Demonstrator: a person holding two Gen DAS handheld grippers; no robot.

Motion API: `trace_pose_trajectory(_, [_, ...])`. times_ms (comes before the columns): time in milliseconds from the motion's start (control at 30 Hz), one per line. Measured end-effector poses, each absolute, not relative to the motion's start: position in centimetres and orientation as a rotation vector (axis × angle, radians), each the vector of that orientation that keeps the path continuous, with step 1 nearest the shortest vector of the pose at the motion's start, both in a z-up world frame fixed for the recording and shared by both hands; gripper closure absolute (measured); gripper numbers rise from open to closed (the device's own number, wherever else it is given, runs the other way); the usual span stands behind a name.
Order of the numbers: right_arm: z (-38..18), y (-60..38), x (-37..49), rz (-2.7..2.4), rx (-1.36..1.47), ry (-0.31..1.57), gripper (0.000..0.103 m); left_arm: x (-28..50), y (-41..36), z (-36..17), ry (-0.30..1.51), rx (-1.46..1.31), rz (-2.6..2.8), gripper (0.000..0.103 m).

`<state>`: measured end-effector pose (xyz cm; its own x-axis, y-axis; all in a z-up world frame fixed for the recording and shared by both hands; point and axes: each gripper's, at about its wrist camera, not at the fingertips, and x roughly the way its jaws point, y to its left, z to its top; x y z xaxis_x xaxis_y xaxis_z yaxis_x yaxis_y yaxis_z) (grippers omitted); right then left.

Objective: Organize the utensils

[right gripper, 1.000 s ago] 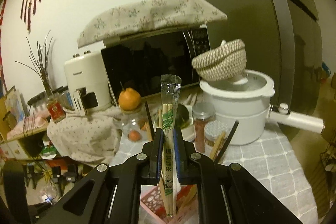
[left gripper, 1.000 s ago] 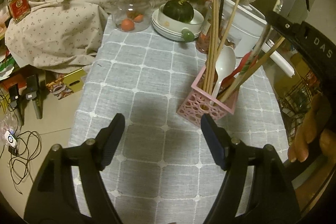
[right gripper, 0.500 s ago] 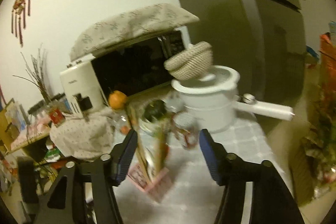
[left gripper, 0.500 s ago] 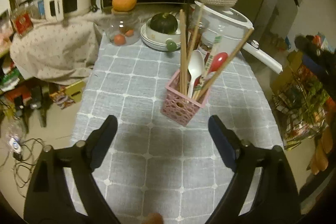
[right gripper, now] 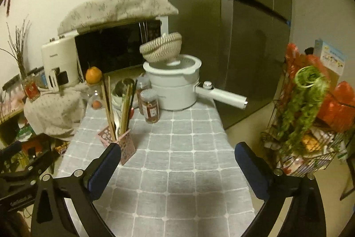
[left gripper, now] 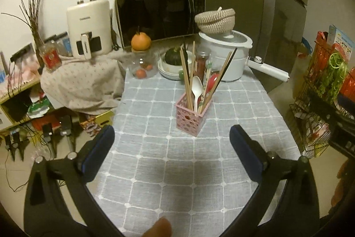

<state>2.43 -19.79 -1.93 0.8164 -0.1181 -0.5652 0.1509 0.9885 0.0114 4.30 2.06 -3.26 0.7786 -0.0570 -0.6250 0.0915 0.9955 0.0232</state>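
Observation:
A pink perforated holder (left gripper: 190, 120) stands mid-table on the grey checked cloth (left gripper: 177, 170). It holds wooden chopsticks (left gripper: 186, 72), a white spoon (left gripper: 197, 87), a red spoon (left gripper: 214, 79) and a wrapped chopstick pair (left gripper: 207, 74). My left gripper (left gripper: 170, 134) hovers back from the holder, its jaws opening wide with nothing between them. In the right wrist view the holder (right gripper: 128, 147) sits just past the left finger (right gripper: 104, 168). My right gripper (right gripper: 177, 149) is also opening wide over bare cloth and holds nothing.
A white pot (right gripper: 173, 86) with a long handle (right gripper: 221, 97) and a woven basket (right gripper: 162, 50) on top stands at the back. Spice jars (right gripper: 150, 106), stacked plates with a green squash (left gripper: 175, 57), a glass jar (left gripper: 142, 66) topped by an orange, and a microwave (left gripper: 159, 14) are behind. A wire rack (right gripper: 310, 126) stands right of the table.
The right gripper let go of the wrapped chopsticks, which now stand in the pink holder, and drew back as it opened. The left gripper opened wider and pulled back and up.

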Motion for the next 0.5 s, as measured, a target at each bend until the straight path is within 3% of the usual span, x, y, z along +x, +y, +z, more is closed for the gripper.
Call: trace_pose_trajectory(500, [-1.3,-19.0,1.6,-0.158,0.011,0.564,0.0,2.6,1.2,-2.7,0.611,0.044,-0.096,0.0])
